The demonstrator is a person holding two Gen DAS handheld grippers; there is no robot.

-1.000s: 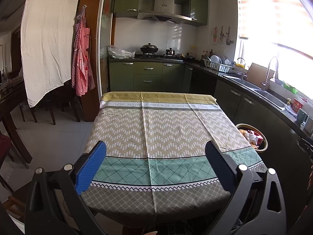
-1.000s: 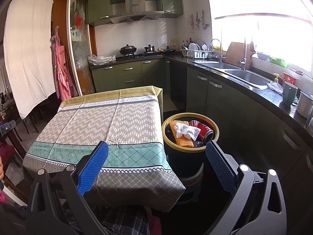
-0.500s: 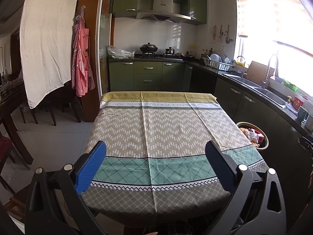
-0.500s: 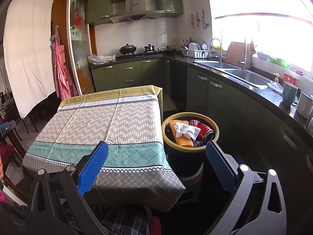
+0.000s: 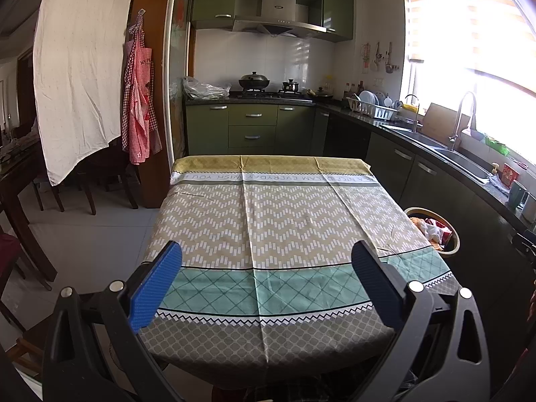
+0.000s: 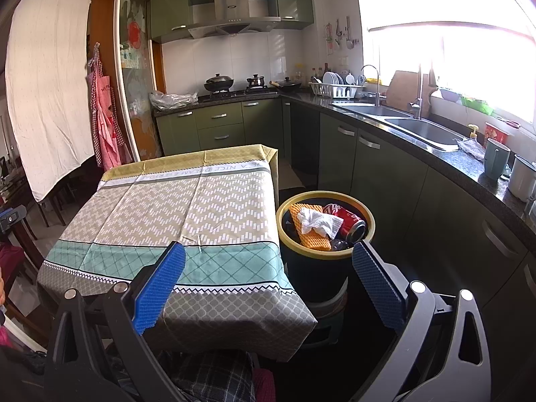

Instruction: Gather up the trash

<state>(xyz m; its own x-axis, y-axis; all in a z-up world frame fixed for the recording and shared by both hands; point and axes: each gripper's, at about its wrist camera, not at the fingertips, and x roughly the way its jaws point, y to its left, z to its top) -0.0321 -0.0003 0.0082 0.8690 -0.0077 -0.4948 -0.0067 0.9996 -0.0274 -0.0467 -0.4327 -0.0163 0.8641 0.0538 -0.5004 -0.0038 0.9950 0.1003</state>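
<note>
A dark trash bin with a yellow rim (image 6: pixel 368 216) stands on the floor to the right of the table; its rim (image 5: pixel 455 246) also shows in the left wrist view. Inside lie a red soda can (image 6: pixel 348 220), a crumpled white tissue (image 6: pixel 318 221) and an orange wafer-like piece (image 6: pixel 311 239). The table's patterned cloth (image 5: pixel 268 227) (image 6: pixel 174 214) carries nothing. My left gripper (image 5: pixel 267 263) hangs open over the table's near edge. My right gripper (image 6: pixel 268 263) is open, with nothing between its blue pads, near the table's right corner and short of the bin.
Green kitchen cabinets and a dark counter (image 6: pixel 445 164) with a sink (image 6: pixel 425 130) run along the right. A stove with pots (image 5: pixel 254 83) stands at the back. A white sheet (image 5: pixel 77 63) and a red apron (image 5: pixel 139 100) hang at left, with wooden chairs (image 5: pixel 83 184) beyond.
</note>
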